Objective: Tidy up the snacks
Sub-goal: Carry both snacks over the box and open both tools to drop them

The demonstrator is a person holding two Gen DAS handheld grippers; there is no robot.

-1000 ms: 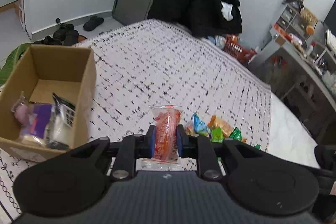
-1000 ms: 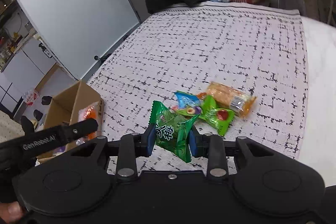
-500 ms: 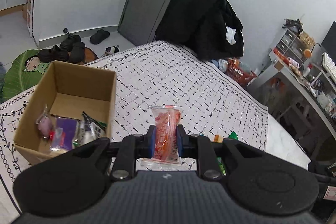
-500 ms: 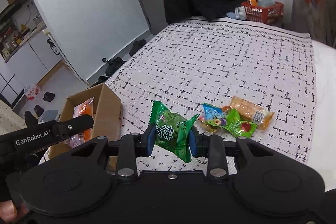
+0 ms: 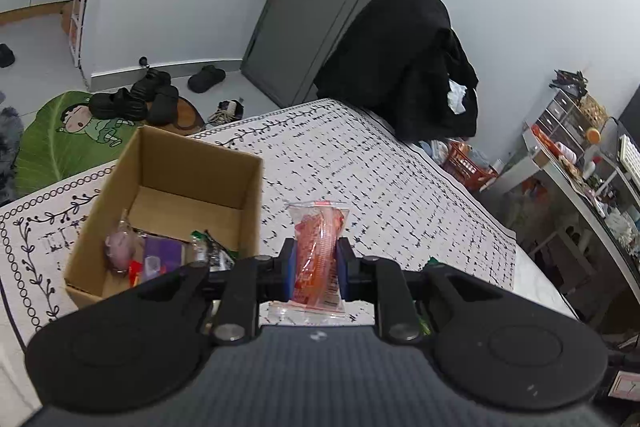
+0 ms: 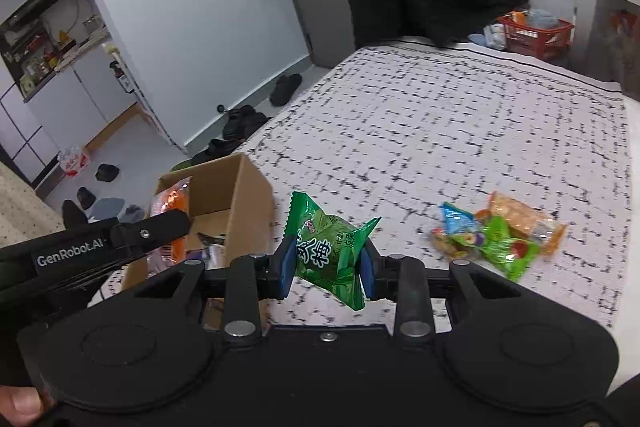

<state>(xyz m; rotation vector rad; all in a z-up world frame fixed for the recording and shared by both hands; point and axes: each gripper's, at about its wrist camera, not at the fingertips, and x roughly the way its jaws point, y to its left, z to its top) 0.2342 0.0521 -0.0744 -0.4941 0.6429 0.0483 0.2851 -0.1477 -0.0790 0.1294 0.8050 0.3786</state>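
With your left gripper clamped on the red packet and your right gripper on the green one, the box lies on the bed, left of both, nearer your left.

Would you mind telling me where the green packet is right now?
In the right wrist view, the green packet is clamped in the right gripper, above the bedspread, just right of the box.

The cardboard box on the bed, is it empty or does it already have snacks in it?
Partly filled. The cardboard box stands open-topped, with several packets at its near end and bare cardboard floor behind them.
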